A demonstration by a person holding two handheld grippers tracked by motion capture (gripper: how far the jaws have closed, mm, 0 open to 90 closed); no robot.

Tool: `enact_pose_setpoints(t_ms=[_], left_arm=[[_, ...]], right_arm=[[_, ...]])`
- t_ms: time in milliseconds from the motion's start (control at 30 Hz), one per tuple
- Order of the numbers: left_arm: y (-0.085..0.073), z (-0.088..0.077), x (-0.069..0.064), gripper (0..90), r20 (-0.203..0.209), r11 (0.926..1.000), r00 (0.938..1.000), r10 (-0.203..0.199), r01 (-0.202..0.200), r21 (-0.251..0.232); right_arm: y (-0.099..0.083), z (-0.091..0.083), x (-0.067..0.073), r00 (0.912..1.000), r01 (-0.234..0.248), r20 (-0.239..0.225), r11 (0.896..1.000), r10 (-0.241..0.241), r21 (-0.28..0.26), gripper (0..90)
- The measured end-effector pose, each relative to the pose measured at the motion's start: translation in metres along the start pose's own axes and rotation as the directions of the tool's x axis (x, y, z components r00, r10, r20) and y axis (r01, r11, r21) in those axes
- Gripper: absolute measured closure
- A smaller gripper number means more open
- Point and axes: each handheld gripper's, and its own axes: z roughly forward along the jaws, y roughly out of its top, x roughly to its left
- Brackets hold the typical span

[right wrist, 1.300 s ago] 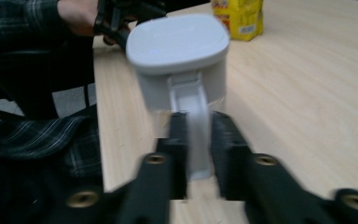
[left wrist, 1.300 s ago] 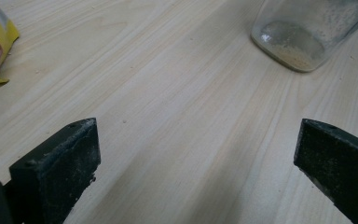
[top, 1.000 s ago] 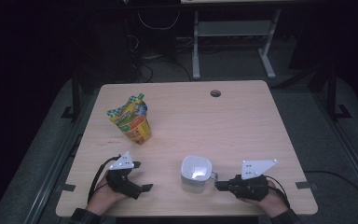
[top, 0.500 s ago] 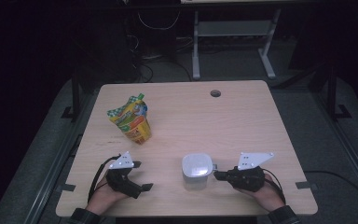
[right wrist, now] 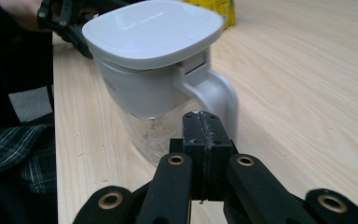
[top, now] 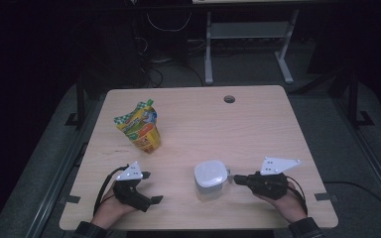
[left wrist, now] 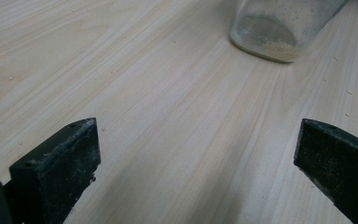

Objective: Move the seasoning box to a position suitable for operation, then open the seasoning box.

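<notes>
jug (top: pixel 210 177) stands on the table (top: pixel 258 129) between our hands. we keep our right gripper (right wrist: pixel 204 122) clenched empty just beside its handle (right wrist: pixel 214 95); our left gripper (top: pixel 148 187) gapes, well apart.

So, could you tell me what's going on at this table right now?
A person holds a gripper in each hand at a wooden table. The right gripper is shut, its tip at the handle of a clear jug with its white lid closed; whether it touches the handle I cannot tell. The left gripper rests open near the table's front edge, holding nothing. A colourful snack pouch stands untouched farther back on the left.
</notes>
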Motion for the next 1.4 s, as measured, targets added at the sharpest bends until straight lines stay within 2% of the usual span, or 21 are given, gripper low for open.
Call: enact_pose_setpoints(t_ms=[100,200,333,467,667,867,967,1000,1067,1100,1133,1167,1233,1300,1333,1367,1400], left_arm=[[0.0,0.0,-0.001,0.0,0.001,1.0,1.0,0.005,-0.005,0.002],[0.0,0.0,0.0,0.0,0.003,1.0,1.0,0.004,-0.004,0.004],[0.0,0.0,0.001,0.0,0.008,1.0,1.0,-0.005,0.005,-0.006],[0.0,0.0,0.001,0.0,0.011,1.0,0.9999,0.001,-0.001,-0.006],[0.001,0.001,-0.001,0.0,0.01,1.0,0.9999,0.005,-0.005,-0.001],[0.004,0.003,-0.003,0.0,0.018,0.9998,0.9996,0.022,-0.022,-0.003],[0.008,0.004,-0.005,0.0,0.029,0.9996,0.9993,0.021,-0.021,-0.02],[0.013,0.004,-0.006,0.0,0.039,0.9991,0.9988,0.031,-0.029,-0.032],[0.015,0.004,-0.007,0.0,0.046,0.9987,0.9983,0.035,-0.034,-0.039],[0.018,0.005,-0.008,0.0,0.055,0.9982,0.9976,0.043,-0.04,-0.044],[0.024,0.006,-0.01,0.0,0.066,0.9969,0.9959,0.061,-0.057,-0.055],[0.024,0.006,-0.01,0.0,0.066,0.9969,0.9959,0.061,-0.057,-0.055],[0.03,0.006,-0.013,0.0,0.075,0.9951,0.9944,0.075,-0.069,-0.07],[0.037,0.008,-0.016,0.0,0.095,0.9936,0.992,0.083,-0.075,-0.084],[0.042,0.011,-0.021,0.0,0.112,0.9916,0.9881,0.106,-0.097,-0.085],[0.042,0.011,-0.021,0.0,0.112,0.9916,0.9881,0.106,-0.097,-0.085],[0.045,0.013,-0.023,0.0,0.117,0.9907,0.9862,0.117,-0.108,-0.083]], right_arm=[[-0.001,-0.004,-0.001,0.9999,-0.008,0.012,1.0,0.008,-0.007,89.6],[0.001,-0.008,-0.006,0.9985,-0.027,0.046,1.0,0.028,-0.015,89.5],[0.005,-0.009,-0.011,0.9972,-0.051,0.054,0.998,0.052,-0.035,89.5],[0.011,-0.008,-0.013,0.9976,-0.043,0.052,0.998,0.045,-0.037,89.6],[0.017,-0.009,-0.011,0.9982,-0.033,0.047,0.997,0.036,-0.069,89.5],[0.016,-0.011,-0.011,0.9963,-0.046,0.069,0.996,0.051,-0.07,89.6],[0.015,-0.011,-0.012,0.9961,-0.046,0.072,0.996,0.051,-0.073,88.7],[0.014,-0.01,-0.013,0.9949,-0.047,0.086,0.996,0.054,-0.074,78.2],[0.013,-0.01,-0.013,0.9943,-0.052,0.089,0.996,0.059,-0.073,76.0],[0.012,-0.009,-0.013,0.9939,-0.057,0.09,0.996,0.063,-0.067,72.8],[0.011,-0.008,-0.014,0.9931,-0.053,0.102,0.997,0.059,-0.061,65.0],[0.011,-0.008,-0.014,0.9931,-0.053,0.102,0.997,0.059,-0.061,65.0],[0.01,-0.007,-0.014,0.9917,-0.056,0.112,0.997,0.062,-0.058,58.4],[0.009,-0.005,-0.015,0.9894,-0.051,0.133,0.997,0.058,-0.055,48.9],[0.008,-0.004,-0.015,0.9886,-0.05,0.139,0.997,0.057,-0.053,46.3],[0.008,-0.004,-0.015,0.9886,-0.05,0.139,0.997,0.057,-0.053,46.3],[0.006,-0.002,-0.017,0.987,-0.054,0.148,0.997,0.061,-0.049,41.0]])
